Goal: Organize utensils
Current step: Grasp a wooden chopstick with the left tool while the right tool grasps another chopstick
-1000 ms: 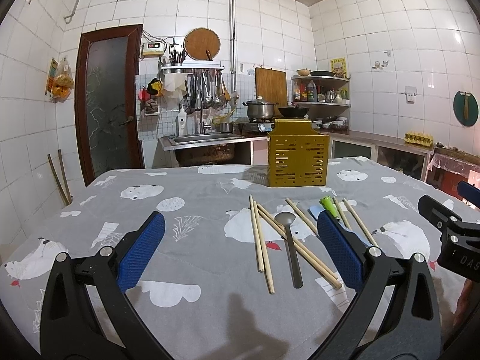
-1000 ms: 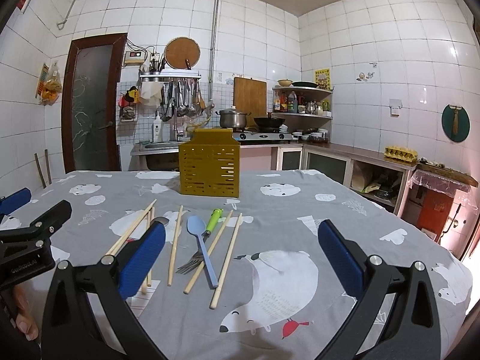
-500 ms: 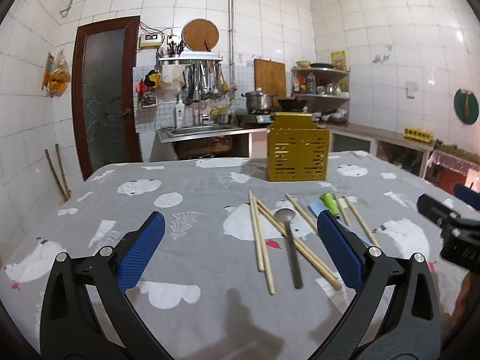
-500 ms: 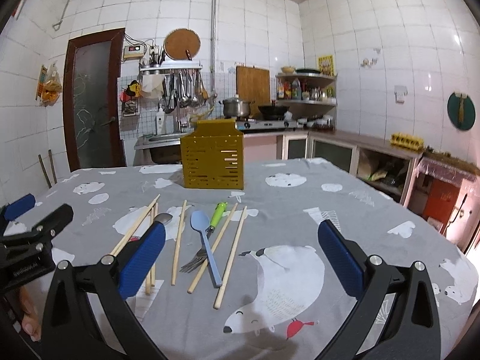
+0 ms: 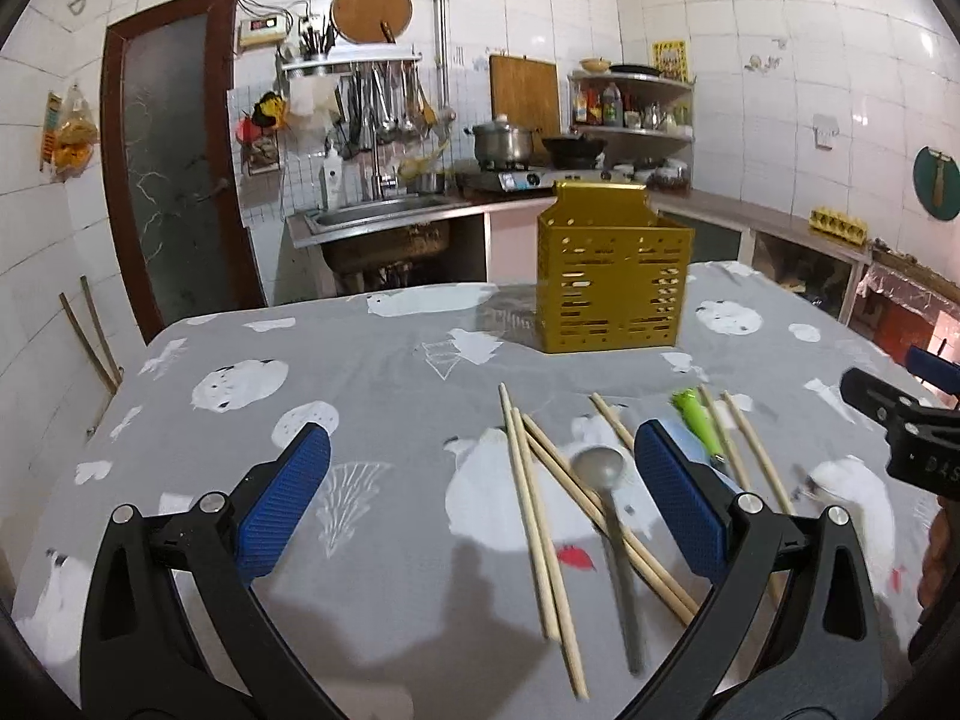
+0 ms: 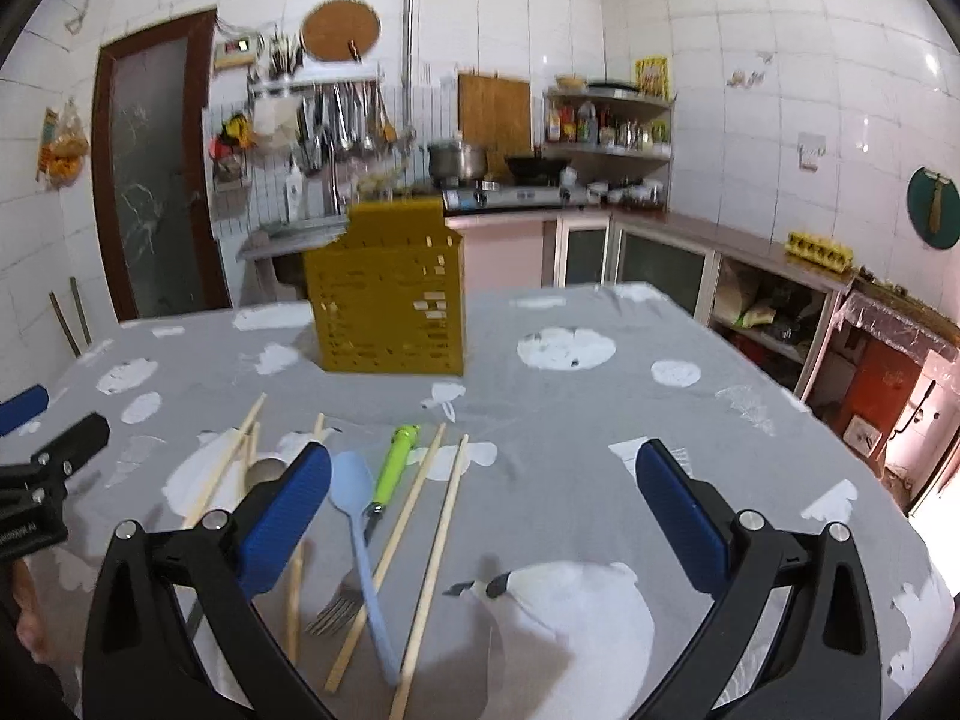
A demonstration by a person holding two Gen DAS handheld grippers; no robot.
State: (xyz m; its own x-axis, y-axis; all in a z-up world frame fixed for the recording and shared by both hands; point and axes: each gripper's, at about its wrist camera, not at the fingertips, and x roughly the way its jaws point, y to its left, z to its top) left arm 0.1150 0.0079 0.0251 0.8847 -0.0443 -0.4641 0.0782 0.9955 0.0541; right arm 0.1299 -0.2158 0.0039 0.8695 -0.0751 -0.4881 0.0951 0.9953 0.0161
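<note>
Both grippers have advanced toward the utensils since the earlier frames, and we now see the perforated yellow metal utensil holder (image 5: pixel 615 276) larger and nearer in each view. It stands upright on the counter covered by a grey cloth with white animal prints (image 5: pixel 372 372). The left gripper (image 5: pixel 480 504) hovers with jaws wide open and empty above the cloth; a steel spoon (image 5: pixel 603 480) and several wooden chopsticks (image 5: pixel 534 504) lie flat between its blue pads. The right gripper (image 6: pixel 483 516) is likewise spread wide and holds nothing. Beside its left pad lie a light blue plastic spoon (image 6: pixel 360 522), a green-handled fork (image 6: pixel 393 468) and further chopsticks. The right view is blurred. The utensils lie where they lay before, none in the holder.
</note>
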